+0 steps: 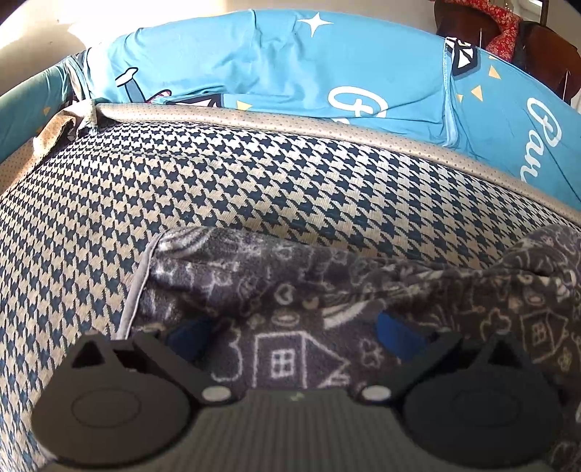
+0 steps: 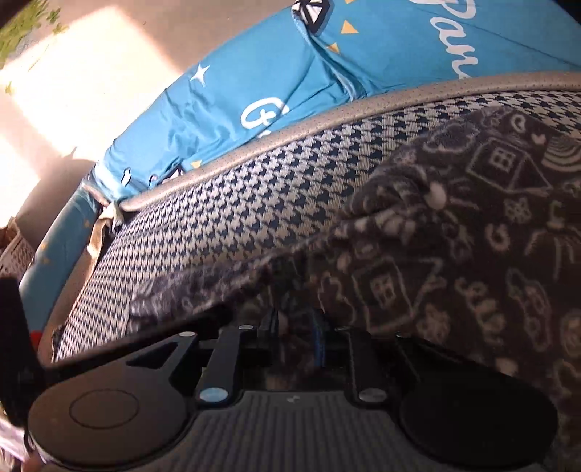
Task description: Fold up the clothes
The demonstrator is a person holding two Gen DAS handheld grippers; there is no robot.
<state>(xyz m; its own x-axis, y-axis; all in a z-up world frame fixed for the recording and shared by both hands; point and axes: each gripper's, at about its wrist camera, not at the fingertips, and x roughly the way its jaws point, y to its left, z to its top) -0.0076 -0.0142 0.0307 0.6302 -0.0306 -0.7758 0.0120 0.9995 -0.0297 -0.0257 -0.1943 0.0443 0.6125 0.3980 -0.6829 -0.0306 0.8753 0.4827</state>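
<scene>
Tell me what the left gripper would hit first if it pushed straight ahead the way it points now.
The left gripper would likely meet the dark grey garment with white house drawings first, since it lies bunched right at its fingers. Beyond that fold is the checked mat. Depth is hard to judge in this view.

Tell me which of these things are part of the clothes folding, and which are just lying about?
Part of the job:
- dark patterned garment, lying on the checked cover
- left gripper, jaws wide over the garment
- right gripper, jaws narrow, cloth between them

Just lying about:
- checked cover underneath
- blue printed sheet behind it
- red cloth in the far corner
</scene>
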